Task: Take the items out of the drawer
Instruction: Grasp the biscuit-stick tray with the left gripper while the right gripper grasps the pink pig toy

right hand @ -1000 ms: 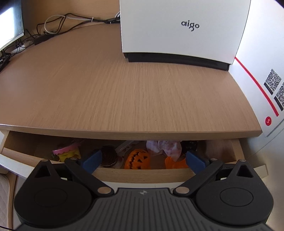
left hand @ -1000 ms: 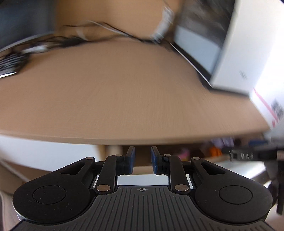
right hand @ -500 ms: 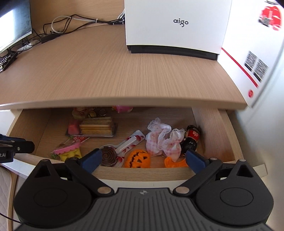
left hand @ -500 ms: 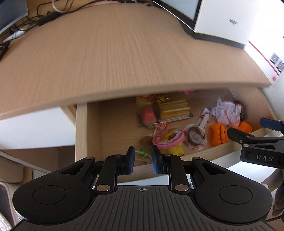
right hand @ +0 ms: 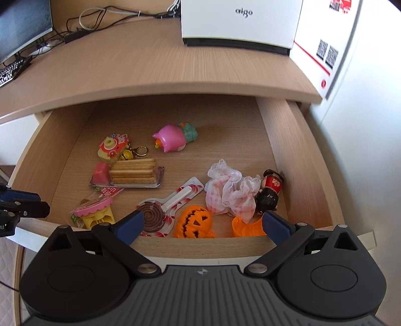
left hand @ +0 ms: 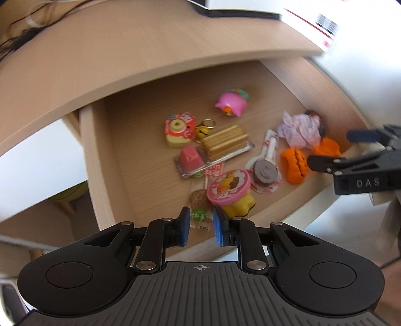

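Observation:
The wooden drawer [right hand: 300,163] stands pulled out under the desk top [right hand: 150,62]. Inside lie a pink pig toy [right hand: 171,140], a wafer pack [right hand: 132,171], a camera keychain [right hand: 111,148], a swirl lollipop [right hand: 153,218], an orange pumpkin [right hand: 194,222], a lacy cloth [right hand: 230,190], a small doll [right hand: 269,190] and a pink-lidded yellow cup toy [left hand: 229,188]. My right gripper [right hand: 201,225] hangs wide open over the front edge, above the pumpkin. Over the drawer's front left corner, my left gripper [left hand: 201,227] has its pads nearly together, holding nothing.
On the desk stand a white "aigo" box [right hand: 238,22], a monitor [right hand: 22,25], a keyboard [right hand: 12,70] and a tangle of cables [right hand: 95,22]. A white panel with QR codes [right hand: 323,50] rises at the right.
The drawer has slid further out, showing the pig toy and the back of the drawer. Both grippers now look down into it from higher up. Their jaws have not changed.

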`<action>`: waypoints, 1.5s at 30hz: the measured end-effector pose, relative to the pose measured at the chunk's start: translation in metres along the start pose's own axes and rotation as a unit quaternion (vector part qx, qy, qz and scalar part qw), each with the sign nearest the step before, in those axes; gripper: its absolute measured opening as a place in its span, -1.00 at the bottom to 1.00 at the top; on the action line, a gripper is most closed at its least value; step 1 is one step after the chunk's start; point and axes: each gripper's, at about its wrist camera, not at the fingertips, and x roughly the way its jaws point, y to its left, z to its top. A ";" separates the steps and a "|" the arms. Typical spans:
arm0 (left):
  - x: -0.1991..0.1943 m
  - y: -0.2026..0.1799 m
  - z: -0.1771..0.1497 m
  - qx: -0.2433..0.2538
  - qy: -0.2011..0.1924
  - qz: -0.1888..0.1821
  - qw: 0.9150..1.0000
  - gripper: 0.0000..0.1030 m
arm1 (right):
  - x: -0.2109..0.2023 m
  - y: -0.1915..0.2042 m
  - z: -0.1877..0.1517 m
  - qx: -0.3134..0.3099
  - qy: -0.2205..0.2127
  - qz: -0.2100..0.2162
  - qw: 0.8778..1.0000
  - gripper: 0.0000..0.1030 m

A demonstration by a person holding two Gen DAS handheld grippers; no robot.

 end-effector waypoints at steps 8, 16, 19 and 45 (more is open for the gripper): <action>0.007 -0.014 0.040 0.147 -0.050 -0.048 0.987 -0.56 | 0.004 -0.014 -0.006 -0.004 0.041 0.054 0.998 0.95; 0.064 -0.051 0.068 0.306 -0.024 -0.043 0.951 -0.51 | 0.006 -0.020 0.000 -0.004 0.043 0.070 0.997 0.75; 0.078 -0.051 0.069 0.343 -0.001 -0.036 0.939 -0.49 | -0.001 -0.022 -0.007 -0.006 0.028 0.063 0.998 0.75; 0.124 -0.019 0.113 0.211 0.075 -0.065 0.972 -0.07 | 0.008 -0.046 0.029 0.003 -0.026 0.055 0.998 0.75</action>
